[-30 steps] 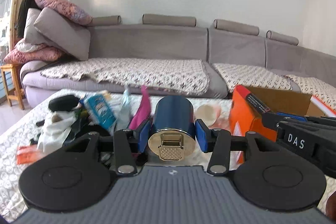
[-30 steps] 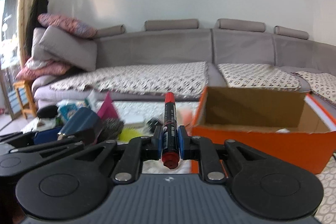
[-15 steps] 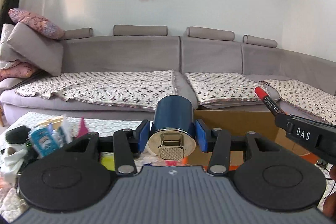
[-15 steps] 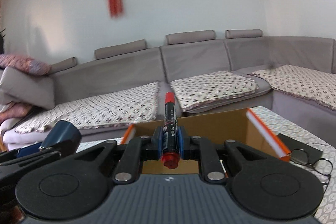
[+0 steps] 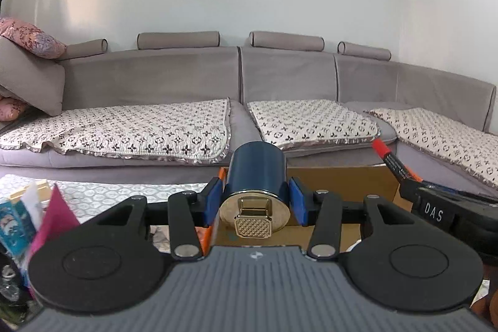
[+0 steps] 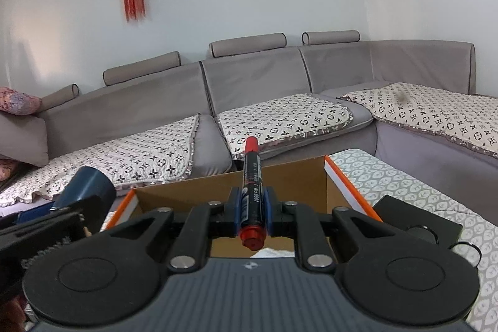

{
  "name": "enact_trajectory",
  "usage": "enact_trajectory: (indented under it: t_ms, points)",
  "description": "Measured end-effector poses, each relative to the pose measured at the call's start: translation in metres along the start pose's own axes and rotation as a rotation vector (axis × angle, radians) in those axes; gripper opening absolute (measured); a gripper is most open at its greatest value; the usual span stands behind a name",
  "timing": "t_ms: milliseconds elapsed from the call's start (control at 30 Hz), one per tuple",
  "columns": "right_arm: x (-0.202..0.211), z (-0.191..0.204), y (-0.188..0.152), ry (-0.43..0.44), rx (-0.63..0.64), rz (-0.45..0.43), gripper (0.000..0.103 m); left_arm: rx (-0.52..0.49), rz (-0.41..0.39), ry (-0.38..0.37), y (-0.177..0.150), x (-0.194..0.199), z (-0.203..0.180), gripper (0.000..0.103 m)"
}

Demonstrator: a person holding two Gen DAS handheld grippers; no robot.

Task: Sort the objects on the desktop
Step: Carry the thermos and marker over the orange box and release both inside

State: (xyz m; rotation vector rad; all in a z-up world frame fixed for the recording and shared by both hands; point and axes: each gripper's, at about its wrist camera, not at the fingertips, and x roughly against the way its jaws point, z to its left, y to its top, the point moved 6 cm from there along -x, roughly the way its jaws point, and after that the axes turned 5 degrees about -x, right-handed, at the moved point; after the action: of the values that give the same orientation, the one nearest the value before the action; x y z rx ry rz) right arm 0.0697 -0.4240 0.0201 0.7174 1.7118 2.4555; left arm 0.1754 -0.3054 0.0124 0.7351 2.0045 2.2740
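1. Holding both items above the orange cardboard box (image 6: 348, 173), the person appears to be at the drop-off step of the sort; neither item has been let go yet.
2. The left gripper (image 5: 255, 201) has its blue pads pinching a dark blue cylindrical canister (image 5: 256, 173) by its sides, the gold latched lid facing the camera and the body pointing forward over the box's near wall.
3. The right gripper (image 6: 252, 209) has its jaws pressed onto a red-capped marker (image 6: 251, 182) around mid-barrel, the tip pointing forward and up, over the open brown interior of the box.
4. The box sits on the patterned tablecloth (image 6: 404, 185) near the table's far edge; a black case with glasses (image 6: 417, 226) lies just beside the box's right wall.
5. Risk, as I judge it: the canister is round and smooth, held only along two narrow lines, so a tilt or a loosened squeeze could let it roll out and land outside the box's left wall, among the clutter (image 5: 28, 220) at the table's left edge.
6. The marker is held well back from its tip; released this high, it could strike the far wall and bounce out toward the sofa (image 6: 280, 77).
7. The two grippers are close together, so lowering both at once could make them collide.
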Motion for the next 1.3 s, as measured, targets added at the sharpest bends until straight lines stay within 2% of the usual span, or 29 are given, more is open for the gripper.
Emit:
enact_trajectory:
  t_ms: [300, 367, 500, 533, 567, 600, 633, 667, 700, 767, 800, 833, 967, 1033, 1100, 1133, 1167, 1300]
  points:
    - [-0.027, -0.012, -0.011, -0.027, -0.024, 0.056, 0.014, -0.015, 0.045, -0.015, -0.011, -0.012, -0.013, 0.045]
    - [-0.029, -0.012, -0.014, -0.028, -0.022, 0.068, 0.014, -0.020, 0.061, -0.010, -0.012, -0.017, -0.015, 0.024]
    - [-0.032, -0.013, -0.018, -0.030, -0.019, 0.083, 0.014, -0.013, 0.090, -0.011, -0.015, -0.018, -0.014, 0.024]
    - [-0.032, -0.013, -0.018, -0.029, -0.018, 0.084, 0.014, -0.010, 0.080, -0.013, -0.014, -0.016, -0.013, 0.028]
    - [-0.033, -0.013, -0.018, -0.022, -0.018, 0.084, 0.014, -0.007, 0.066, -0.019, -0.012, -0.015, -0.014, 0.048]
    - [-0.032, -0.011, -0.019, -0.014, -0.015, 0.080, 0.015, -0.005, 0.052, -0.017, -0.010, -0.012, -0.014, 0.063]
    - [-0.030, -0.009, -0.019, -0.020, -0.008, 0.067, 0.017, -0.004, 0.031, -0.013, -0.007, -0.010, -0.014, 0.088]
    - [-0.029, -0.008, -0.019, -0.033, 0.003, 0.052, 0.029, -0.006, 0.007, -0.007, -0.004, -0.005, -0.014, 0.090]
    - [-0.027, -0.009, -0.017, -0.045, 0.004, 0.037, 0.048, -0.007, -0.008, 0.011, -0.001, -0.001, -0.013, 0.090]
    - [-0.024, -0.013, -0.014, -0.042, -0.023, 0.016, 0.063, 0.006, -0.013, -0.001, 0.002, 0.002, -0.010, 0.095]
    - [-0.022, -0.014, -0.012, -0.038, -0.031, 0.006, 0.068, 0.015, -0.014, 0.003, 0.003, 0.005, -0.008, 0.097]
    - [-0.019, -0.014, -0.011, -0.039, -0.035, -0.006, 0.070, 0.020, -0.021, 0.009, 0.005, 0.008, -0.006, 0.100]
    - [-0.011, -0.008, -0.007, -0.026, -0.036, -0.035, 0.074, 0.026, -0.042, 0.025, 0.008, 0.021, 0.000, 0.103]
    - [-0.007, -0.004, -0.004, -0.018, -0.038, -0.058, 0.082, 0.036, -0.049, 0.045, 0.009, 0.028, 0.006, 0.103]
    - [-0.004, -0.003, -0.003, -0.020, -0.039, -0.077, 0.095, 0.045, -0.048, 0.044, 0.011, 0.029, 0.011, 0.103]
    - [-0.003, -0.002, -0.003, -0.017, -0.038, -0.077, 0.096, 0.046, -0.039, 0.044, 0.011, 0.027, 0.013, 0.103]
    - [-0.003, -0.002, -0.003, -0.023, -0.040, -0.071, 0.102, 0.048, -0.027, 0.044, 0.011, 0.027, 0.014, 0.103]
    - [-0.001, -0.002, -0.003, -0.044, -0.052, -0.047, 0.103, 0.033, 0.001, 0.048, 0.013, 0.027, 0.009, 0.103]
